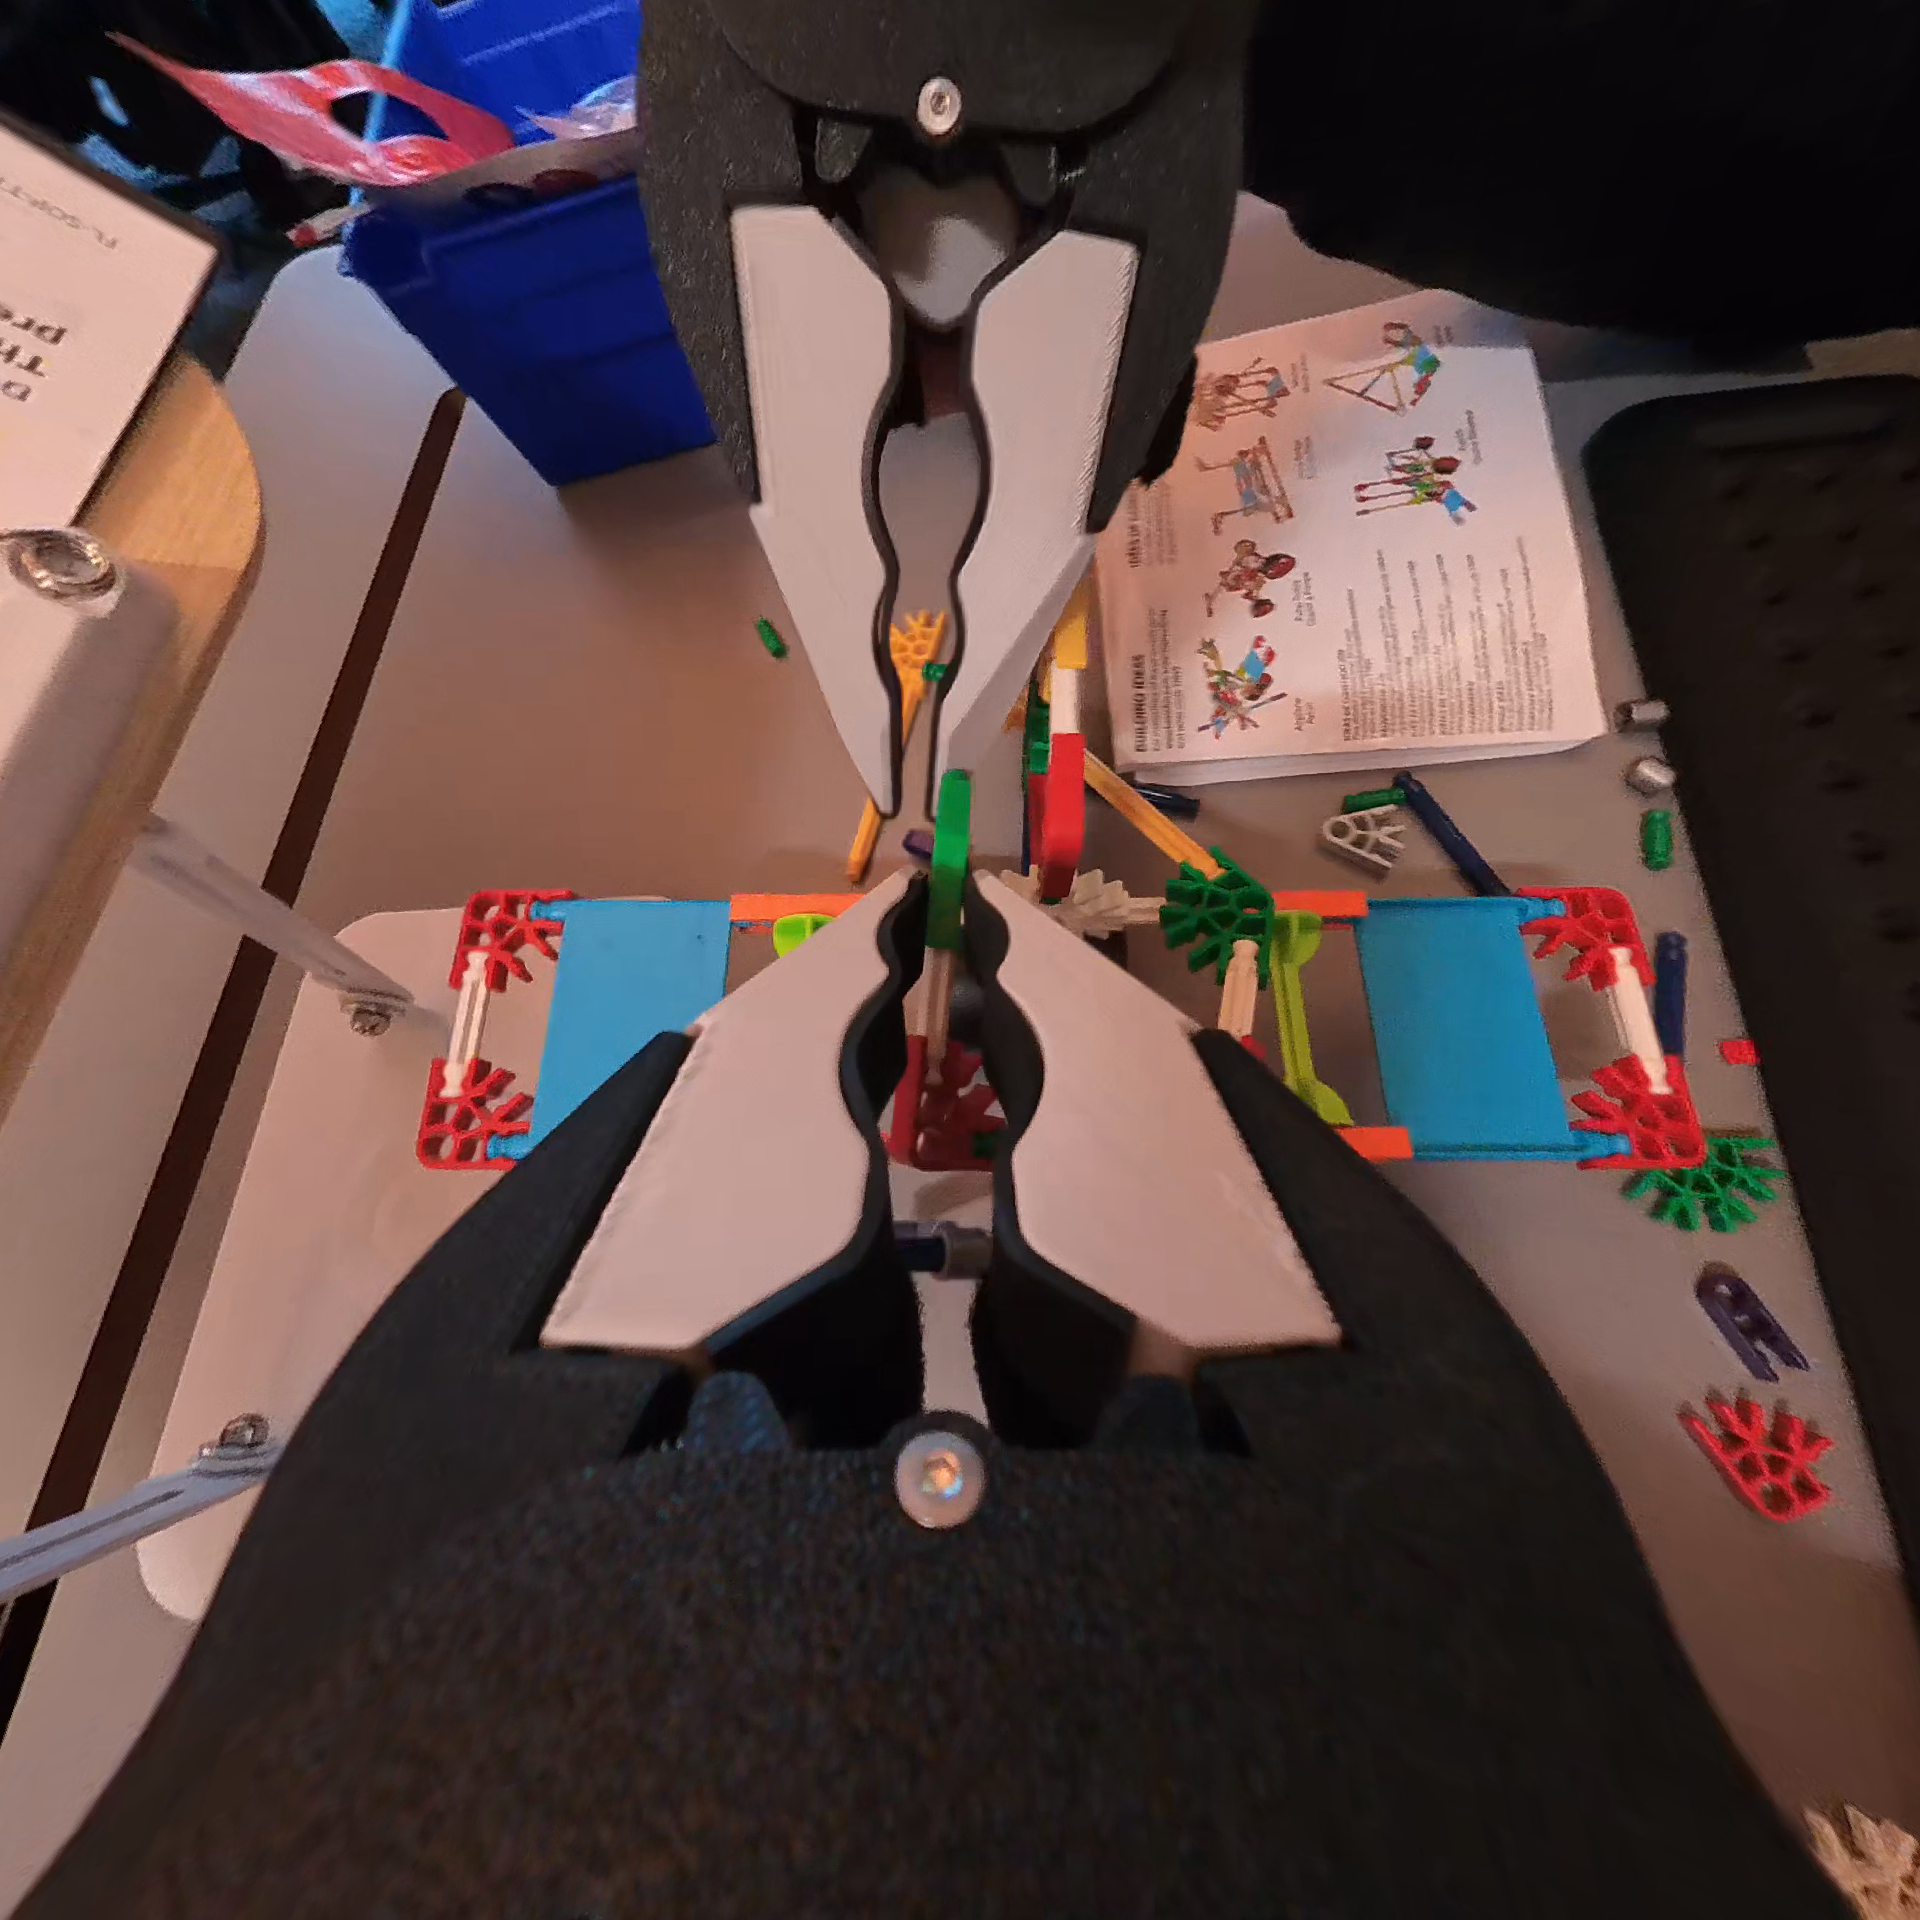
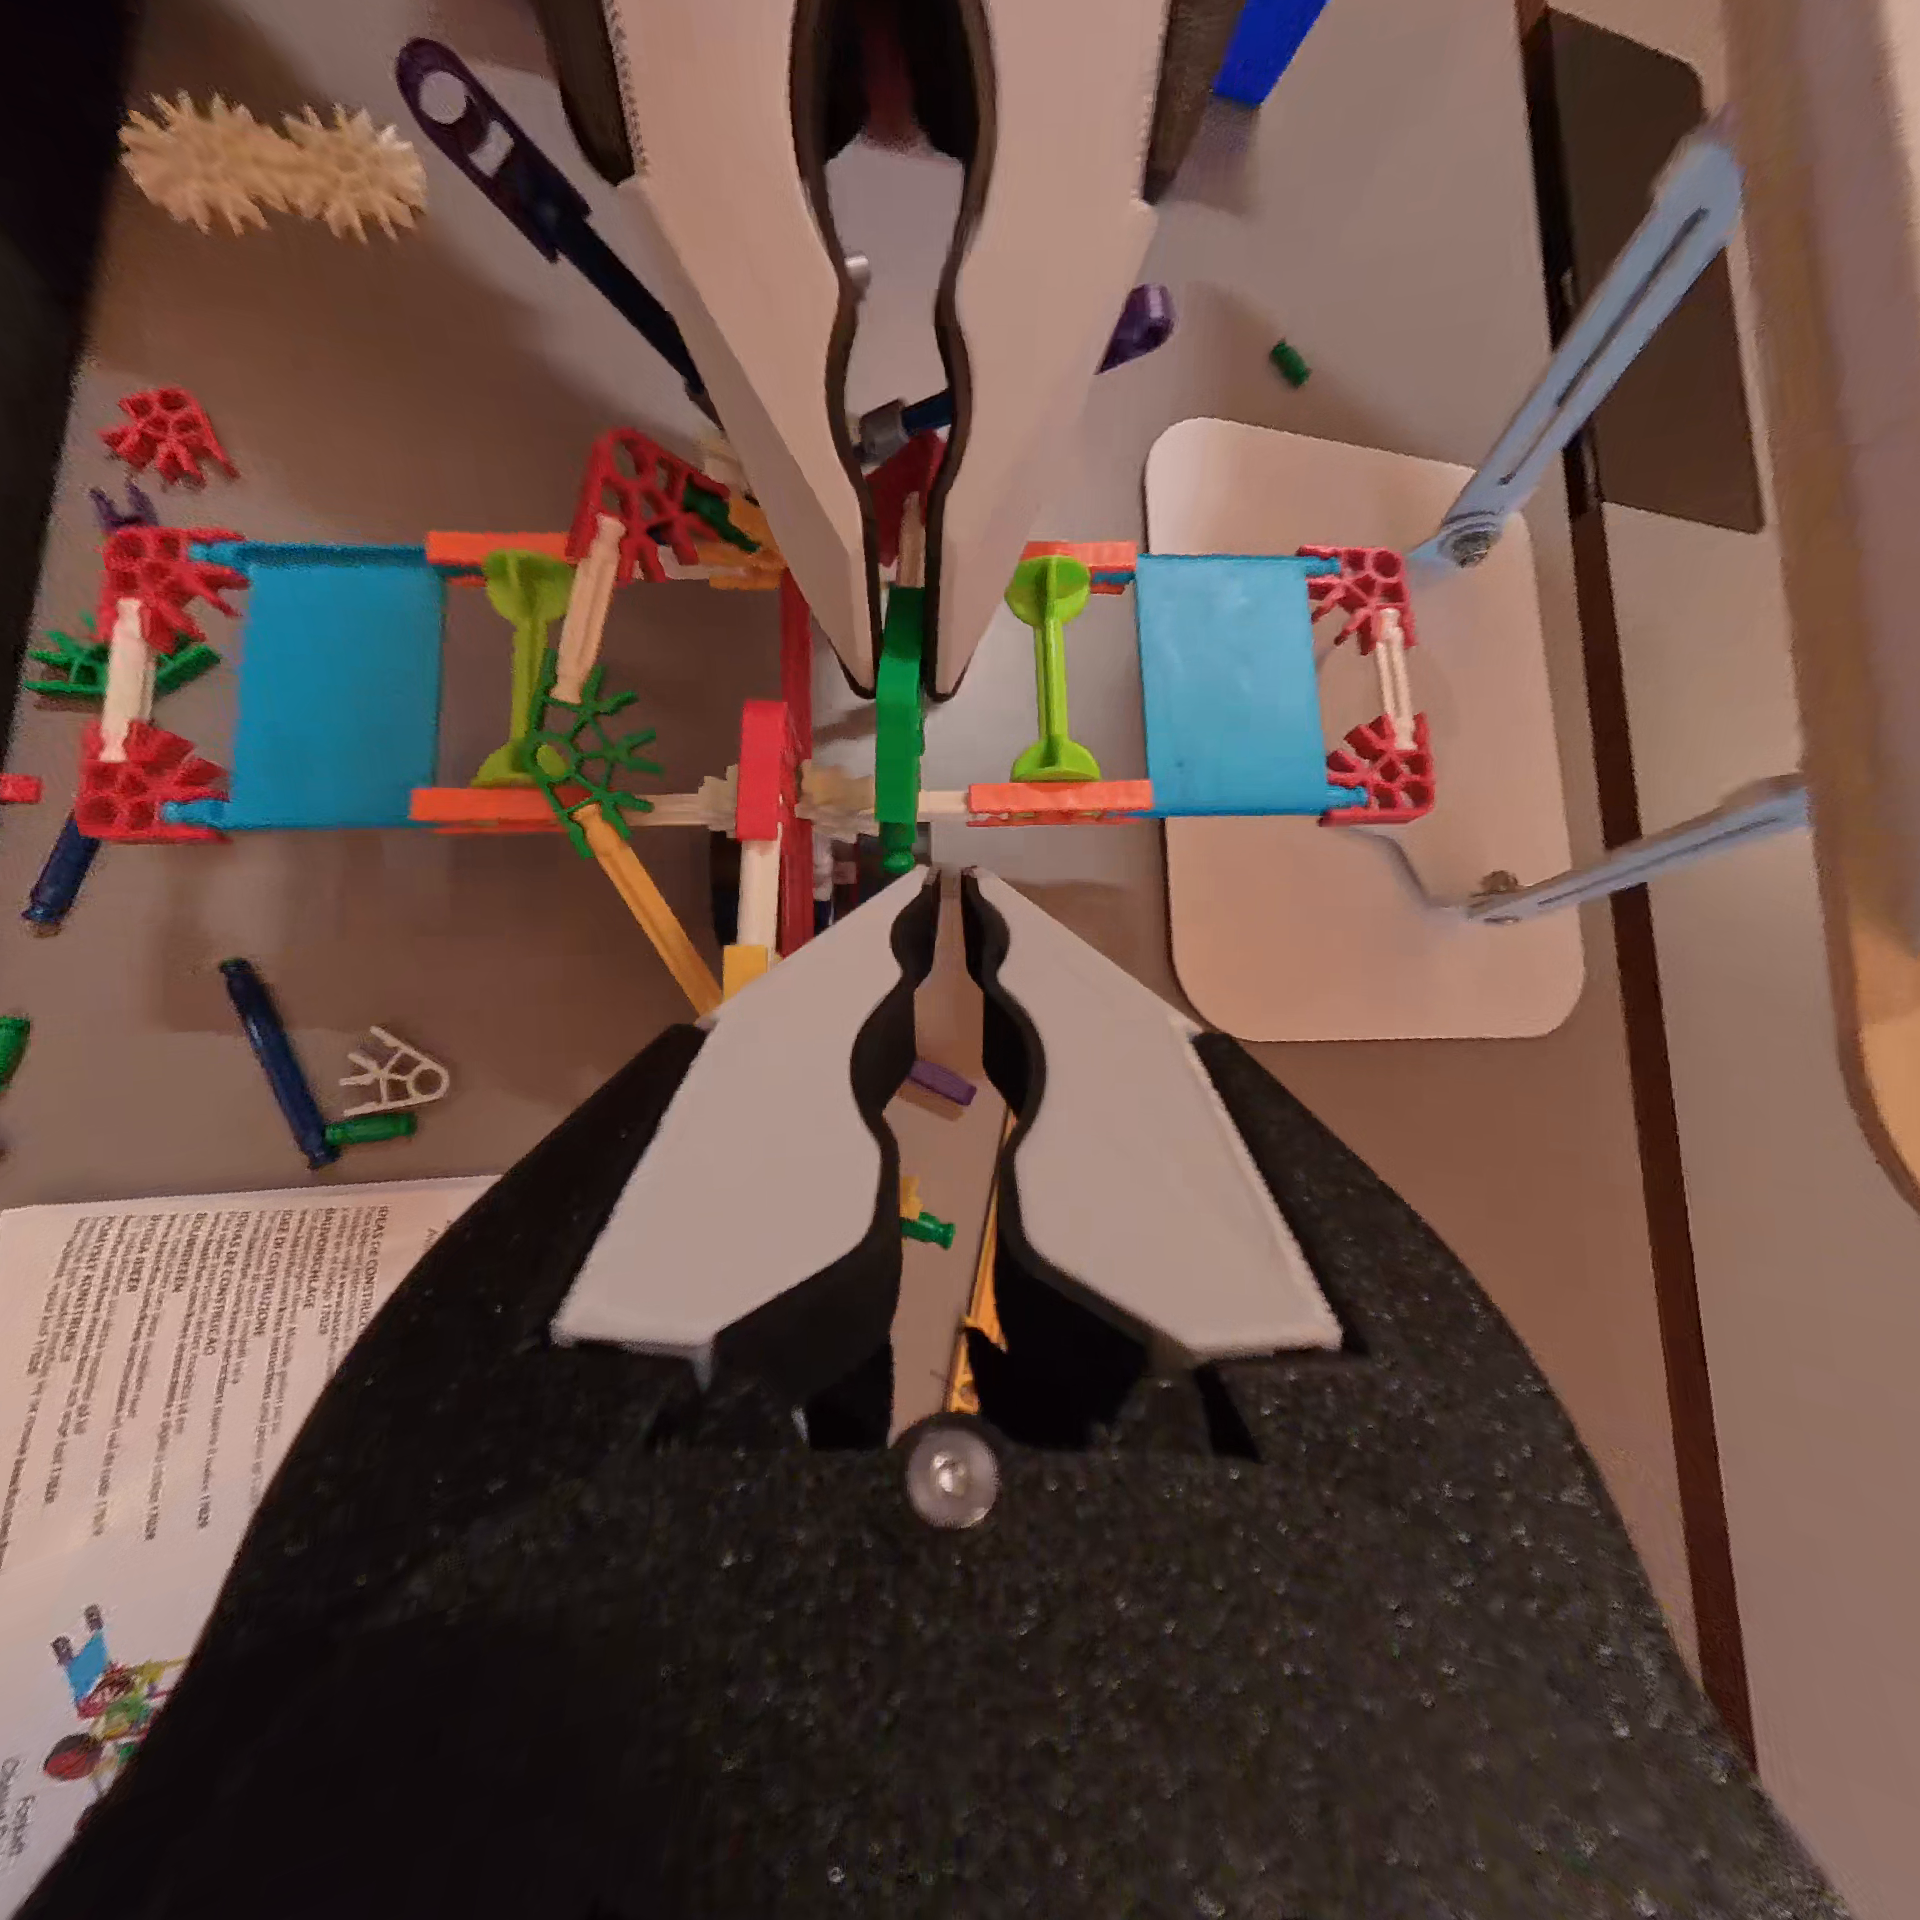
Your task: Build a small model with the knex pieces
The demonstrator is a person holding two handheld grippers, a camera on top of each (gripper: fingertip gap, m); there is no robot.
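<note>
A toy model of rods and connectors with two blue panels (image 1: 634,1018) lies across a white plate (image 1: 343,1195) and the table. My left gripper (image 1: 945,896) is shut on an upright green connector (image 1: 951,852) at the model's middle. The right wrist view shows the same grasp, with the left gripper (image 2: 902,681) reaching in from the top onto the green connector (image 2: 899,727). My right gripper (image 2: 943,878) is nearly closed, with a thin slit between its tips and nothing in it. It sits just in front of a short green rod end (image 2: 896,852). It also shows opposite in the left wrist view (image 1: 914,795).
An instruction booklet (image 1: 1351,540), a blue bin (image 1: 540,312) and a black mat (image 1: 1766,727) lie around the model. Loose pieces lie about: a red connector (image 1: 1761,1455), a purple piece (image 1: 1751,1320), a grey connector (image 2: 400,1075), a blue rod (image 2: 275,1060) and white spiky pieces (image 2: 270,171). Less than 4 cm separates the two grippers' tips.
</note>
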